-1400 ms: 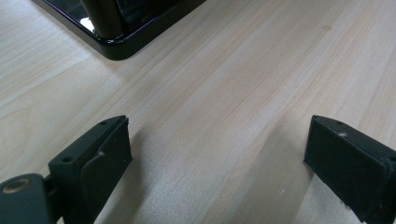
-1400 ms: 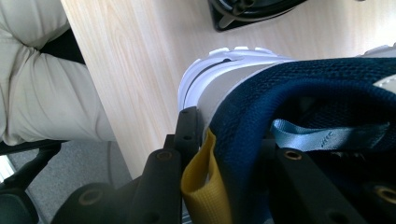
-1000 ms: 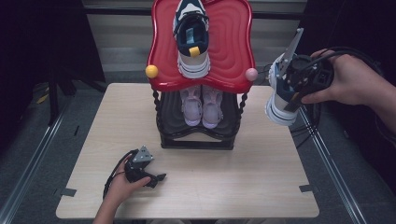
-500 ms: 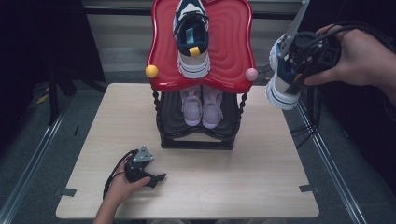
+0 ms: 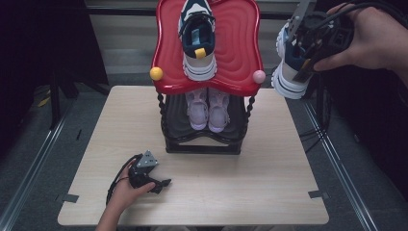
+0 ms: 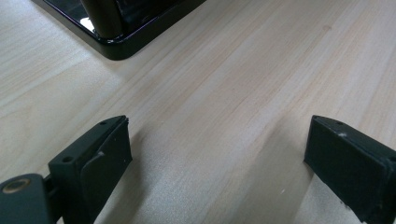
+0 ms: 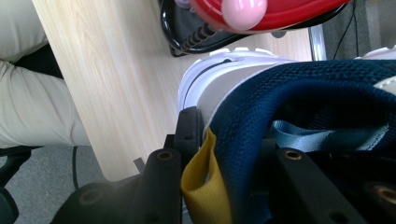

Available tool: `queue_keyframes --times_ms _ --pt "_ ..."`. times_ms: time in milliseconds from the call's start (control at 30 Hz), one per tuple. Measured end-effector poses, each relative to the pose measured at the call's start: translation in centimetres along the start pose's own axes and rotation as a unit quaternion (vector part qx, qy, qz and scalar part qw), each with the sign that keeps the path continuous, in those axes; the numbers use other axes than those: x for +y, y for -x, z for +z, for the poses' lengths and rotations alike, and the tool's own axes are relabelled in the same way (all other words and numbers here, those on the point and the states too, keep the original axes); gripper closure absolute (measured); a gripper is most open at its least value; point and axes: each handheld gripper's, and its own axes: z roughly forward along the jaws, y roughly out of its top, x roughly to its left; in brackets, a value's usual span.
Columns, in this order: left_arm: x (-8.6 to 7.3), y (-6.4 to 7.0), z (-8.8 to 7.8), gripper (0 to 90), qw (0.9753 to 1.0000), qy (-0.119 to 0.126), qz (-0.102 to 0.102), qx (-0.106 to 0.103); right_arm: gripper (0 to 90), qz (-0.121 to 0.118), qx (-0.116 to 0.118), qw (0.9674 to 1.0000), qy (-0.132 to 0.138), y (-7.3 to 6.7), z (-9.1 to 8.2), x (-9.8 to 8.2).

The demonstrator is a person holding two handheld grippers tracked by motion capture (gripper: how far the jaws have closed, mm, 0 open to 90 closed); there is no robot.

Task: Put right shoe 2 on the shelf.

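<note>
Right gripper view: right gripper [image 7: 215, 154] clamps the navy sneaker [image 5: 291, 67] by its soft heel collar, aloft beside the red shelf [image 5: 240, 57]; light, floppy, likely grips best there; left gripper [image 6: 217, 154] open, idle on table [image 5: 269, 183].

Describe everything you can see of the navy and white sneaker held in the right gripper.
The navy and white sneaker is a chunky trainer with a navy knit upper, thick white ribbed sole, yellow heel tab and a grey-blue strap. It hangs in the air, right of the red wavy-topped shoe rack and past the table's edge, heel collar up and sole turned left and down. The right gripper is clamped on its collar by the yellow tab; nothing else touches it. Its mate sits on the rack's top.
</note>
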Motion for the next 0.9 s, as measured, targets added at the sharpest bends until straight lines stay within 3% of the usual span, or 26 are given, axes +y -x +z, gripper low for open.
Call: queue_keyframes --times_ms 500,900 --pt "0.0 0.0 0.0 6.6 1.0 -0.001 -0.003 -0.004 71.8 -0.029 -0.025 0.9992 0.007 0.5 -1.6 3.5" --pt "0.0 0.0 0.0 6.5 1.0 0.0 0.001 -0.001 71.7 -0.047 -0.038 0.998 0.018 0.9 -1.7 6.7"
